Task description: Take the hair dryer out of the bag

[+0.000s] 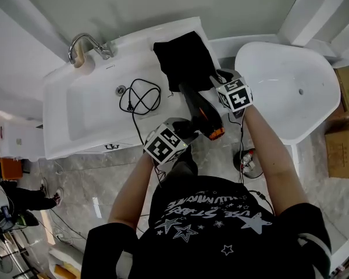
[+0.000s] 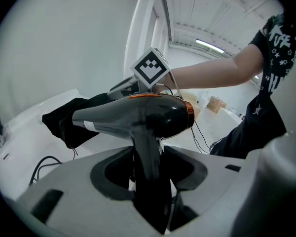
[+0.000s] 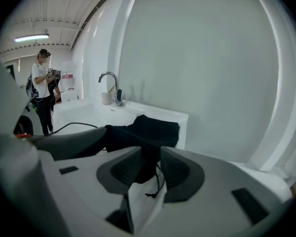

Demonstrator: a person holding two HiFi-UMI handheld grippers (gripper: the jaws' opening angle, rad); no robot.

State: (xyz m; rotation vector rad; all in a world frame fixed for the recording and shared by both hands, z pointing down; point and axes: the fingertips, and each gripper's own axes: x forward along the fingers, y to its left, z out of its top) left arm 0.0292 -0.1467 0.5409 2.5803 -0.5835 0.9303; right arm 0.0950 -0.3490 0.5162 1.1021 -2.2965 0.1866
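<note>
The black hair dryer (image 1: 199,106) with an orange ring hangs over the sink's front right edge, its nozzle still at the mouth of the black bag (image 1: 185,57). My left gripper (image 1: 189,127) is shut on the dryer's handle; in the left gripper view (image 2: 148,162) the handle stands between the jaws, with the dryer's body (image 2: 138,115) above. The dryer's cord (image 1: 141,96) lies coiled in the basin. My right gripper (image 1: 218,77) is at the bag's near edge, and in the right gripper view (image 3: 150,164) its jaws stand open with bag fabric (image 3: 148,130) and a drawstring between them.
The white sink (image 1: 58,86) has a chrome faucet (image 1: 87,42) at its back left. A white bathtub (image 1: 291,92) stands to the right, with cardboard boxes (image 1: 343,144) beyond it. Cables (image 1: 250,161) lie on the tiled floor. A person (image 3: 42,88) stands in the distance.
</note>
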